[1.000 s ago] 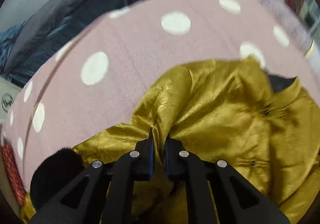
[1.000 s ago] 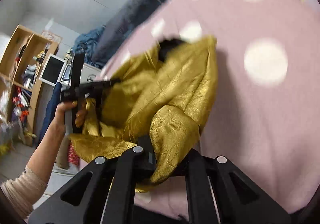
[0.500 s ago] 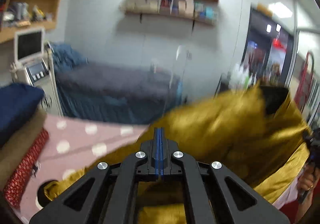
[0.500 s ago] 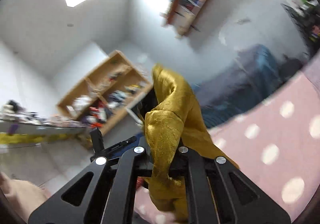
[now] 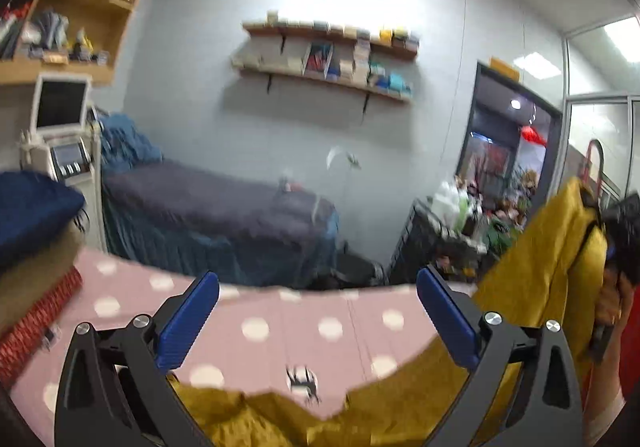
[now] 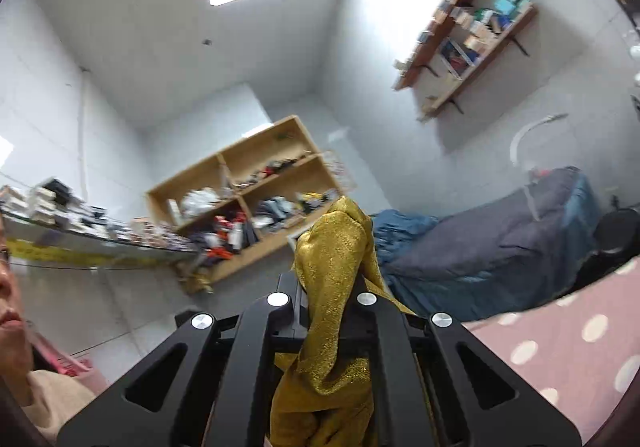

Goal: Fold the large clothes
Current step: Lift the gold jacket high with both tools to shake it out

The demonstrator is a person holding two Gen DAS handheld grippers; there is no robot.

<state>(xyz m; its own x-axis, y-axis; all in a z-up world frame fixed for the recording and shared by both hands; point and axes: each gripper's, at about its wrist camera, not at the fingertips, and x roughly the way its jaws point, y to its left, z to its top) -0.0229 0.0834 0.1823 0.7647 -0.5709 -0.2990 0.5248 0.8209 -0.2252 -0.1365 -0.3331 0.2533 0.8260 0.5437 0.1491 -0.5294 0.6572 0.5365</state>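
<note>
Overhead, the right gripper [image 6: 326, 283] pinched a bunched fold of the gold satin garment [image 6: 332, 307] at the centre of its frame, cloth trailing down between the black arms. Meanwhile the left gripper [image 5: 318, 311] had its blue-padded jaws opening wide with nothing between them, above the pink polka-dot bedspread [image 5: 280, 323]. More of the garment lay along that frame's lower edge and hung at its right side.
</note>
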